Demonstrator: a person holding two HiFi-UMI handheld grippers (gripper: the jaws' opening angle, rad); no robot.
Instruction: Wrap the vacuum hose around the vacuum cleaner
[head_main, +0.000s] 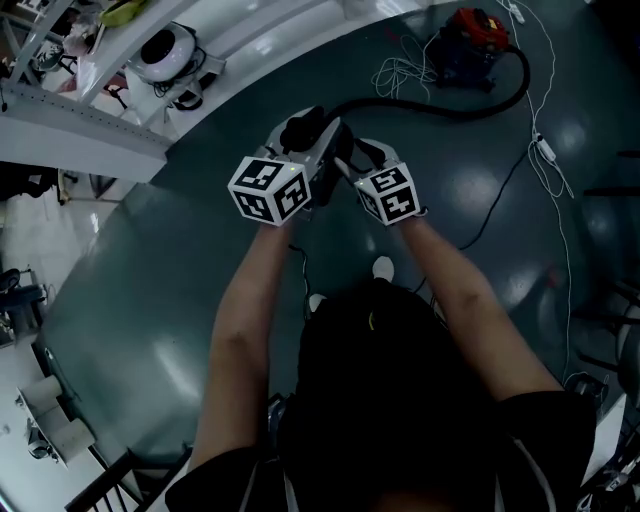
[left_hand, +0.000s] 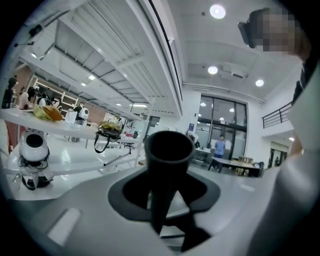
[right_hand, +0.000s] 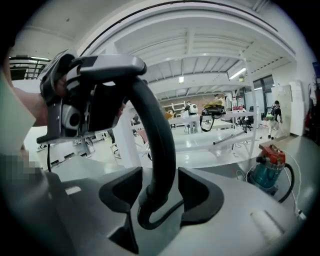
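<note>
Okay so the left gripper has its fingers clamped on the vacuum hose end, mouth pointing straight out past them. The right gripper has its fingers slightly apart, and the hose runs lengthwise out between them.

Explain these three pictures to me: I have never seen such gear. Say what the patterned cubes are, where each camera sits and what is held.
No robot here: a person holds a two-jaw gripper in each hand. The cubes with square markers are parts of those grippers. The head view looks steeply down from a camera on the person's head, over both forearms. The other two views come from a camera riding on each gripper, looking along its jaws. On the dark floor are a red-topped vacuum cleaner and loose white cables. Its black hose runs up to the grippers. The left gripper is clamped on the hose near its open end. The right gripper has the hose between its jaws too, but they look slack around it.
</note>
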